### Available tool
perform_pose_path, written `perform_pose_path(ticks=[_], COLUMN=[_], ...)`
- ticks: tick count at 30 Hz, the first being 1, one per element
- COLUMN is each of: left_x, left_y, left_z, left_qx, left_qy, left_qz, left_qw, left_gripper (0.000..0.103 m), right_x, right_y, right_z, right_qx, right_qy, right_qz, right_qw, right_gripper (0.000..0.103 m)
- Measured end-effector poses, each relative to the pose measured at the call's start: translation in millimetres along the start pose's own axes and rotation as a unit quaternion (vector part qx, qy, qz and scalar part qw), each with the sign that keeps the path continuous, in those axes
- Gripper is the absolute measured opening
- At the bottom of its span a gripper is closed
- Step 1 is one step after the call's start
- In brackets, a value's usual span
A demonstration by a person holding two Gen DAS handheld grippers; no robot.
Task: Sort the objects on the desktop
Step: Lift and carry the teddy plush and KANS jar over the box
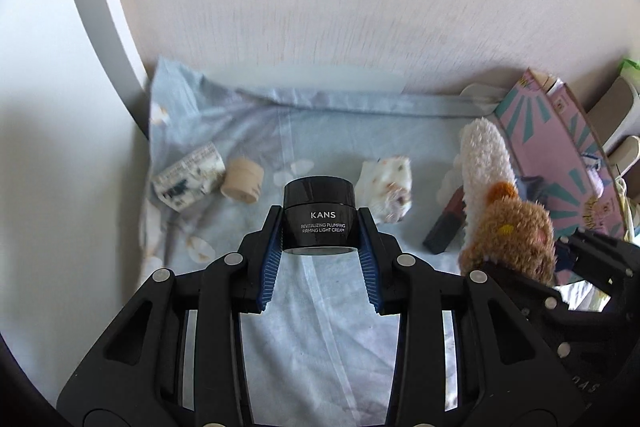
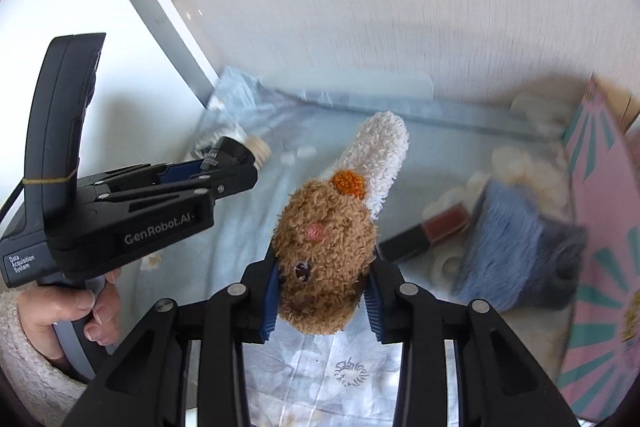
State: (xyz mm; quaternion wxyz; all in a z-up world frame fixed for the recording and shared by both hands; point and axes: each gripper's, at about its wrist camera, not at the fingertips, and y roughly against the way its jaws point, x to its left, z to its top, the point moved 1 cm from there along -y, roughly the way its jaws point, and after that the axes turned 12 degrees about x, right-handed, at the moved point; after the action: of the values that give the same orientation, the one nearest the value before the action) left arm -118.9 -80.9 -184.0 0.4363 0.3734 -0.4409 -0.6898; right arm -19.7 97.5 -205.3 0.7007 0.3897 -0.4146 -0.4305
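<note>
Two grips, one per hand. Left wrist view: left gripper (image 1: 320,231) clenched on a black cream jar (image 1: 319,217), blue pads pressing both sides; jar upright, lid on top, label facing the camera, lifted clear of the pale blue floral cloth (image 1: 320,327). On the cloth toward its far left corner, a patterned roll (image 1: 188,175) lies on its side, a beige tape roll (image 1: 243,180) touching it. A crumpled white floral cloth (image 1: 387,189) sits just right of the jar. A dark rectangular block (image 1: 446,227) lies near the right edge, beside a pink box (image 1: 560,163). White textured wall behind.

Right wrist view: right gripper (image 2: 322,295) clamped on a brown plush toy (image 2: 326,259); its long axis runs away from the camera, white fuzzy end (image 2: 380,157) pointing up toward the wall, held above the cloth. A blue furry item (image 2: 516,251), blurred, lies toward the right edge. A hand (image 2: 76,311) holds the left gripper's handle at left.
</note>
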Motion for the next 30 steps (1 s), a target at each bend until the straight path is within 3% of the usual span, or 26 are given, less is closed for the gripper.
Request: perform_pose_path(ticks=[13,30], left_x=[-58,-232], left_y=[66,50], left_z=[43,80], left_qx=[-0.053,-0.050], left_qy=[-0.029,-0.145], left_qz=[-0.022,-0.078], left_qw=[0.9979,0.9851], left_gripper=[0.032,0.032], right_x=[-17,-133], right_y=[89,154], right_z=[22,-6], right_qx=[-0.067,-0.081], right_qy=[0.030,-0.027], right_qz=[-0.032,-0.094], right_qw=[0.997,0.992], right_gripper=[0.033,0.033])
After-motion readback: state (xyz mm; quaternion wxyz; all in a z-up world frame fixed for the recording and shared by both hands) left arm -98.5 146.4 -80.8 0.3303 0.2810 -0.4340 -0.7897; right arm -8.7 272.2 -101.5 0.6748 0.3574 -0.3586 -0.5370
